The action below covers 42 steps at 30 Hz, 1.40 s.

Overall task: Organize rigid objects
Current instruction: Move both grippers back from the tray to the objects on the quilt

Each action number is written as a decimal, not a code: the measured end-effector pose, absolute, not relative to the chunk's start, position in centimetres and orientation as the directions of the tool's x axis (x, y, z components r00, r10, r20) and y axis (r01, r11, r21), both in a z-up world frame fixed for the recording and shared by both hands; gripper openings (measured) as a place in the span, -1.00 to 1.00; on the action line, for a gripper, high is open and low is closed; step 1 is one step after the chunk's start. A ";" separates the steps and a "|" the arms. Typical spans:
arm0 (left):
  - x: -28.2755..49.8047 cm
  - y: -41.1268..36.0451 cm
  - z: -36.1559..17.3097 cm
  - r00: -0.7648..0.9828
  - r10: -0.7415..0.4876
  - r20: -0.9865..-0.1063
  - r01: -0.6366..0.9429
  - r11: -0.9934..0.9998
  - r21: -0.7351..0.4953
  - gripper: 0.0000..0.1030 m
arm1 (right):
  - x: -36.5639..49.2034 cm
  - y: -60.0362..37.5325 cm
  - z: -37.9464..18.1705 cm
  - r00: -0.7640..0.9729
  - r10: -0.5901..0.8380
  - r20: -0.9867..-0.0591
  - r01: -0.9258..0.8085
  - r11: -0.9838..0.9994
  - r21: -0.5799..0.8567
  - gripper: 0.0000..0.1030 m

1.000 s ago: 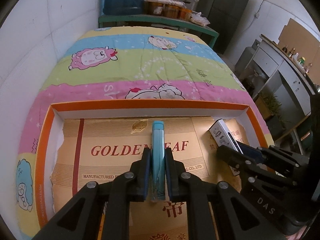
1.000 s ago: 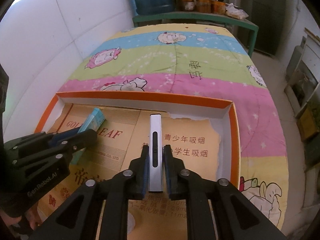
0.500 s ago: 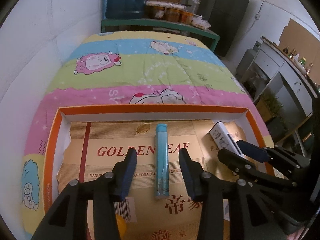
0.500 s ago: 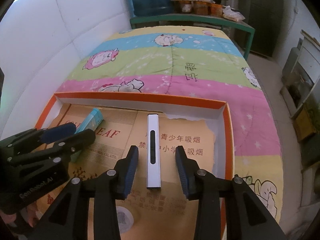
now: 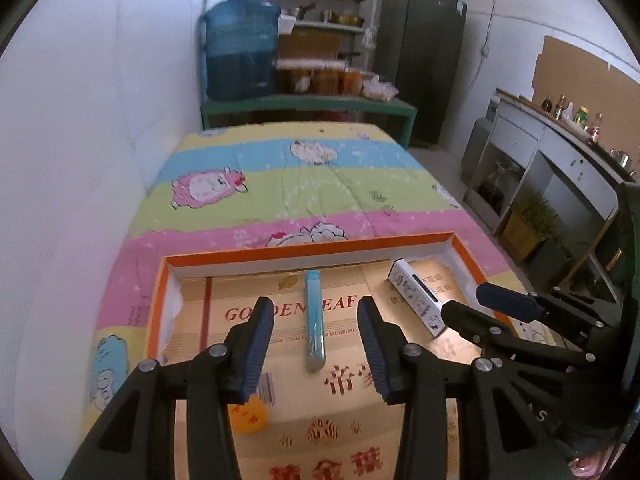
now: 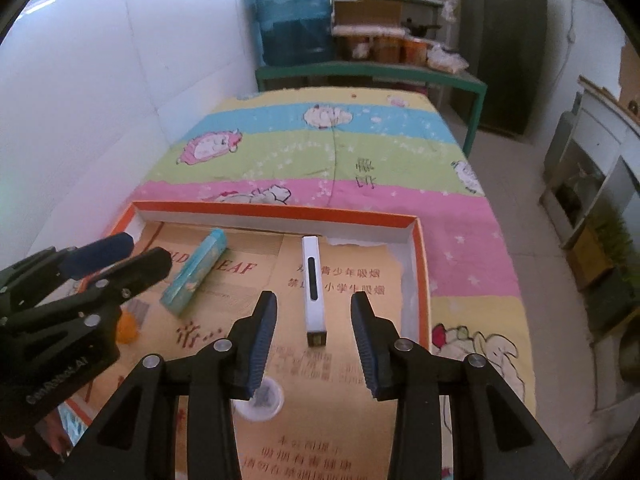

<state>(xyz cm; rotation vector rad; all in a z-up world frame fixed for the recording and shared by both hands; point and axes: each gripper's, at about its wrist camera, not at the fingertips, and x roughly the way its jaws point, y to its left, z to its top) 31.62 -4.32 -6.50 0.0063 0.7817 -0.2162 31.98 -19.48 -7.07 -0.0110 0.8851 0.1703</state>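
A shallow orange-rimmed tray (image 5: pixel 304 250) lined with printed cardboard lies on the bed. A slim teal box (image 5: pixel 314 320) rests flat on the liner, lengthwise between the fingers of my left gripper (image 5: pixel 315 305), which stands open above it without touching. To its right lies a long white box (image 5: pixel 416 304) with a dark slot. In the right wrist view that white box (image 6: pixel 313 284) lies between and beyond the open fingers of my right gripper (image 6: pixel 314 299), untouched. The teal box (image 6: pixel 194 272) shows at left beside the left gripper (image 6: pixel 144 250).
A small orange ball (image 5: pixel 250 420) and a round white lid (image 6: pixel 260 400) lie on the liner near me. The striped cartoon quilt (image 5: pixel 280 184) stretches beyond the tray to a green bench with a blue water jug (image 5: pixel 240 48). White wall at left, cabinets at right.
Both grippers let go: the left released the teal box, the right the white box, and both boxes now lie on the liner. Both grippers then rose and drew back.
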 end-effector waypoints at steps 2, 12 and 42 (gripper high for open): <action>30.6 -4.1 -6.0 0.702 -0.186 -0.688 0.194 0.979 -0.067 -0.16 | 31.0 -19.3 -6.5 0.633 0.144 -0.760 -0.152 0.987 0.060 -0.23; 25.9 -2.3 -5.0 0.730 -0.172 -0.662 0.168 0.983 -0.070 -0.16 | 26.1 -18.4 -4.7 0.666 0.159 -0.729 -0.160 0.985 0.068 -0.23; 13.1 0.0 -3.9 0.745 -0.235 -0.624 0.198 0.972 -0.129 -0.16 | 12.8 -17.0 -3.3 0.715 0.102 -0.692 -0.111 0.993 0.032 -0.22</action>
